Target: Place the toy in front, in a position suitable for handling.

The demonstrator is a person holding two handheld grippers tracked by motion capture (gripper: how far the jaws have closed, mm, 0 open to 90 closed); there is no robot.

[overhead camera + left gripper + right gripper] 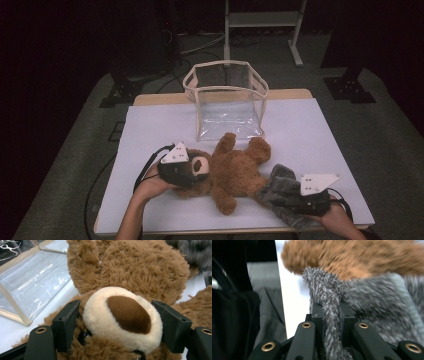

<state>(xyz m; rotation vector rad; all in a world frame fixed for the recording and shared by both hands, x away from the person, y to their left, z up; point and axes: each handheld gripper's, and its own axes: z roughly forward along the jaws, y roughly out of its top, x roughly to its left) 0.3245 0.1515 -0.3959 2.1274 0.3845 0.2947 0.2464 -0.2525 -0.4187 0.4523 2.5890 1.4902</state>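
Lower right of the high view, my right gripper (295,202) pinches the fuzzy grey knit garment (280,192); the brown plush teddy bear (232,172) lies left, snout clamped by my left gripper (192,175).

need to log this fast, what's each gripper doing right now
left gripper: closed on the teddy bear, at its muzzle.
right gripper: closed on a fold of the grey fuzzy cloth.

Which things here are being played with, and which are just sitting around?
In use:
teddy bear, its snout between the left tool
grey fuzzy cloth, pinched by the right tool

Just there:
clear bag
white table
metal stand
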